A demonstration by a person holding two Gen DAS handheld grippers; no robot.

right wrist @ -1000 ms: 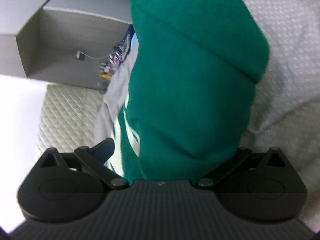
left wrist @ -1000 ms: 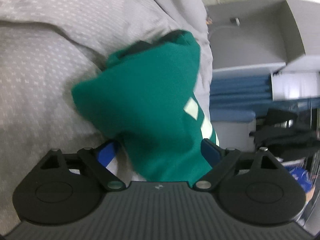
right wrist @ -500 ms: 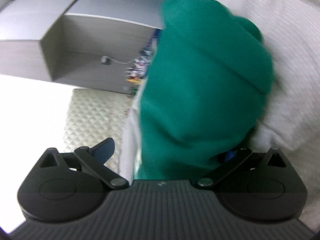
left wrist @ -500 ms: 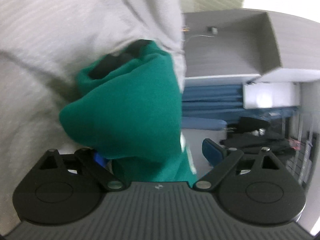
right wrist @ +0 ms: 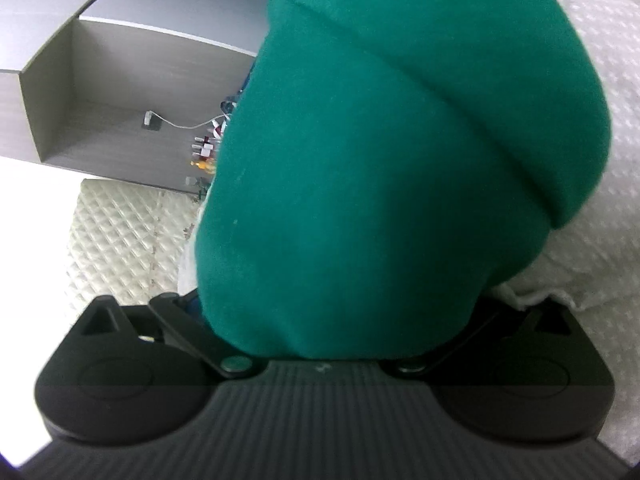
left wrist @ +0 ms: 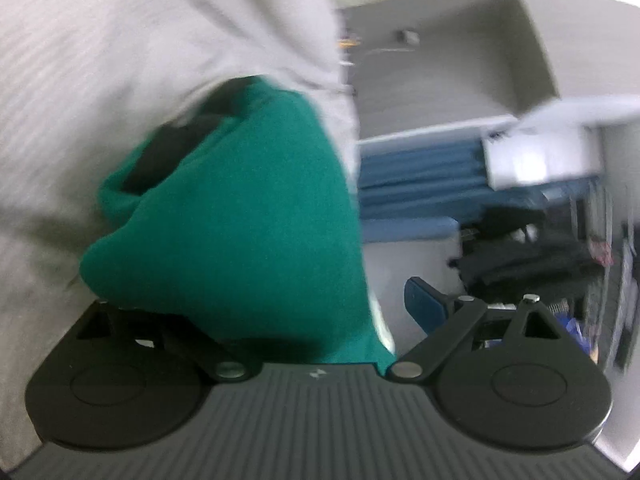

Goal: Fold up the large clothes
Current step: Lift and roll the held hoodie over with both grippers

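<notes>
A: Although the left wrist view is blurred, which step does it show?

B: A carrying or lifting stage, by my reading. The bulky green fleece garment [left wrist: 240, 216] fills the centre and lower left of that frame, bunched over the left gripper [left wrist: 316, 320]. Its right blue finger pad [left wrist: 424, 300] stands bare, clear of the cloth; the left finger is buried under the fabric. Whether the jaws are clamped on the garment I cannot tell.

A: And the right wrist view?

B: The same green garment [right wrist: 400, 168] occupies the centre and right of the frame, with a rolled hem running from the top down to the right edge. It drapes over the right gripper [right wrist: 320, 340] and hides both fingers, so its state also cannot be told.

A: What does the next move call for?

B: Probably laying the bundle flat on the bedding and spreading it out, since no clean fold line is visible yet. The thick cloth is likely to sag and bunch unless both ends are kept taut.

A: The surface and the room?

B: The pale grey textured bedspread [left wrist: 100, 60] lies at upper left in the left view. A grey open shelf unit [right wrist: 120, 92] sits at upper left in the right view, with a cream quilted panel [right wrist: 128, 240] below it. Blue folded fabric [left wrist: 416, 184] and a pile of dark clothing [left wrist: 528, 256] lie at right in the left view.
</notes>
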